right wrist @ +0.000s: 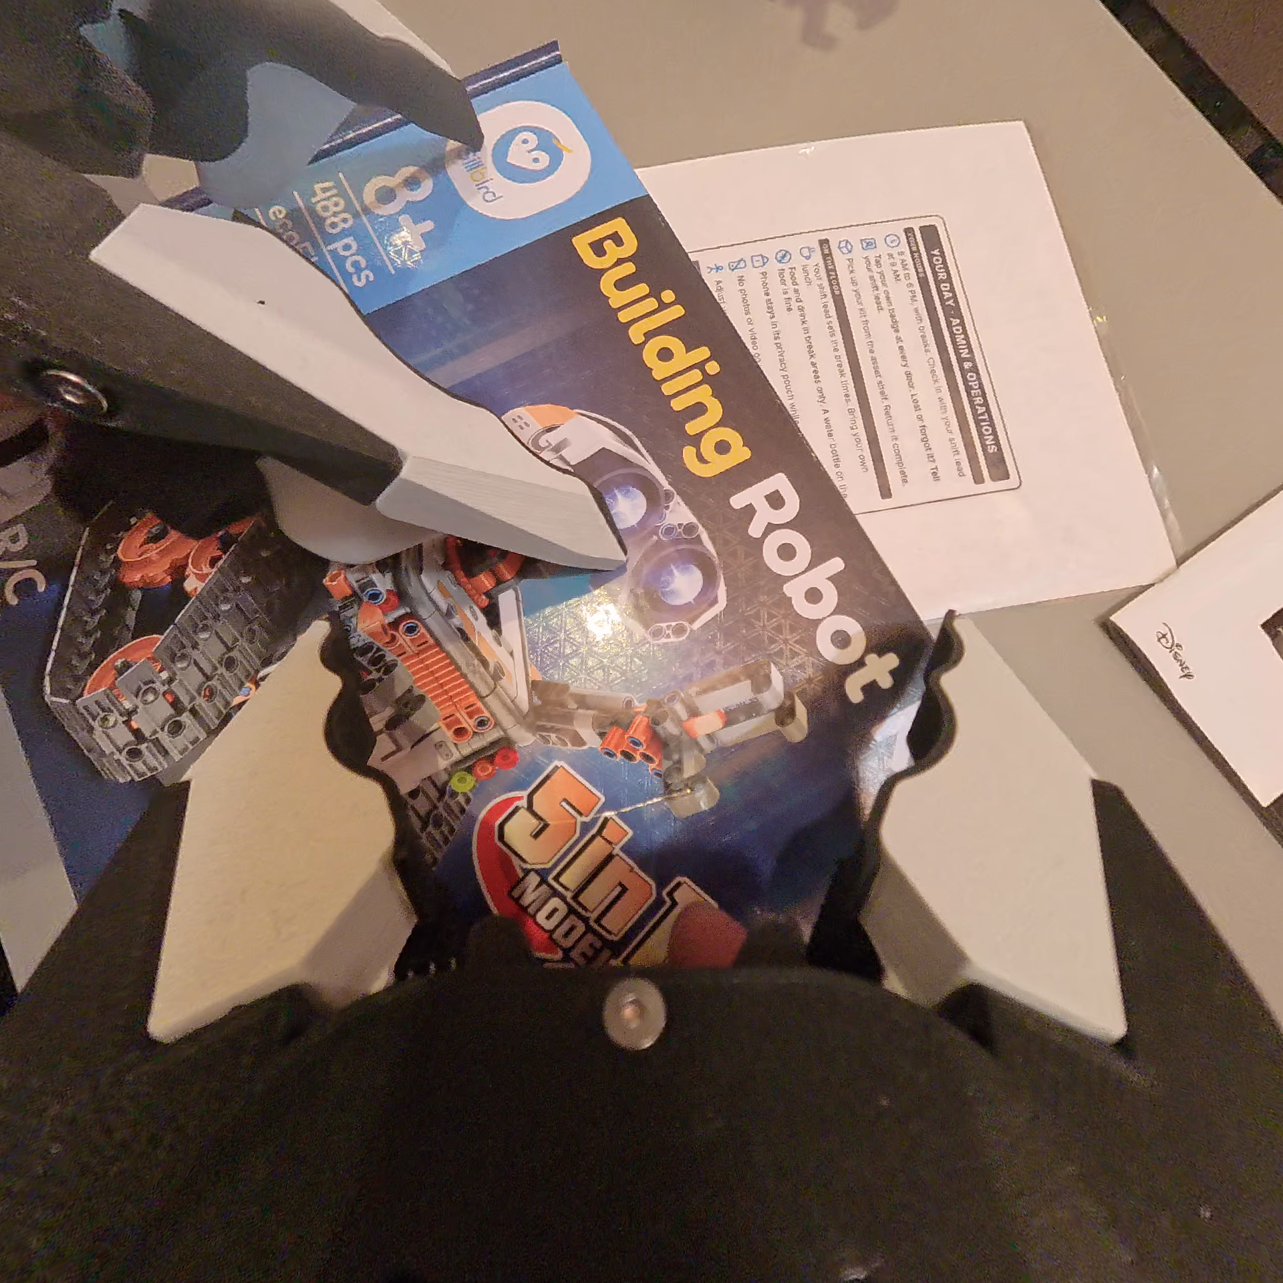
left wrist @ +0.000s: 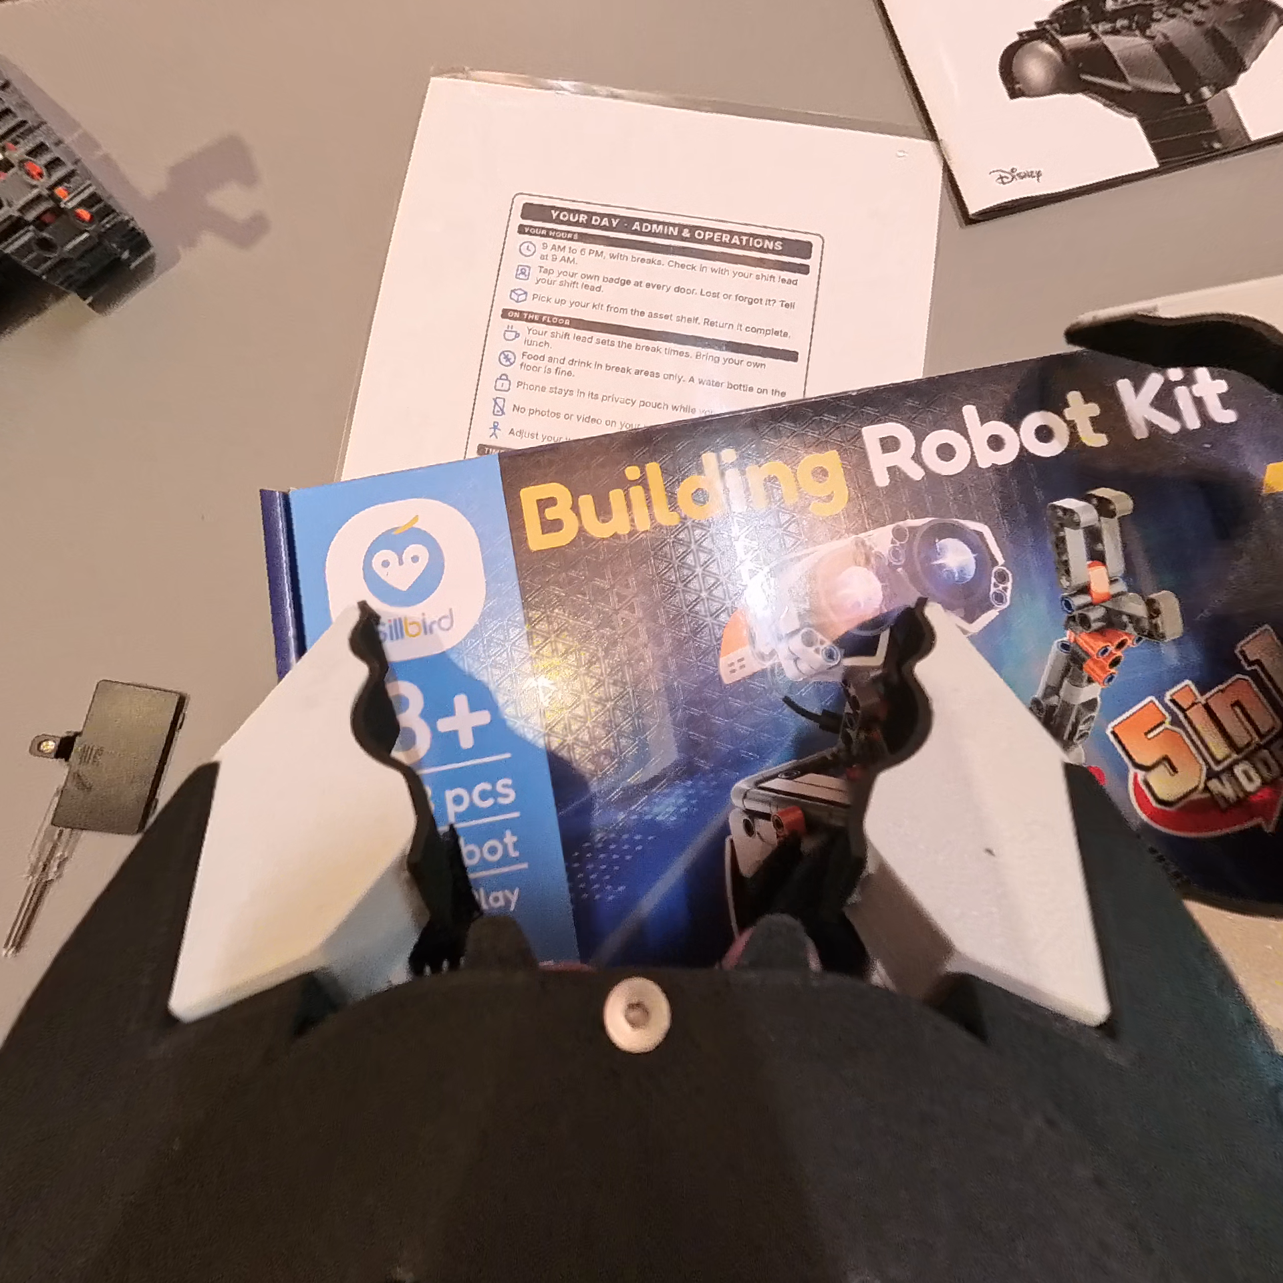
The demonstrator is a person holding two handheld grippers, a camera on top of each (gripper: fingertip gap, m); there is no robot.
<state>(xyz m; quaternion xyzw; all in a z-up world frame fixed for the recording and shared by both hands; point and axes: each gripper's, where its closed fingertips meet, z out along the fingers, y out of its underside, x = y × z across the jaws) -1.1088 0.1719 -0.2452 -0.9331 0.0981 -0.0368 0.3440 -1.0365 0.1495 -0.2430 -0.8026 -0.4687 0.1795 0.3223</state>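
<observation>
Left gripper fingers spread wide over the shiny blue cardboard toy box, right gripper also spread wide over that box, white printed sheet behind on grey table, black key fob at left.

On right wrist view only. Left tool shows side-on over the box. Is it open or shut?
Observer: Open. The left tool has its fingers spread wide above the printed face of the box.
Operator: Anything on the table past the box's blue end?
Observer: A key with a black fob lies on the table, apart from the box.
Operator: Anything further out?
Observer: A dark brick model with orange bits sits at the far left of the left wrist view, partly cut off by the picture's edge.
</observation>
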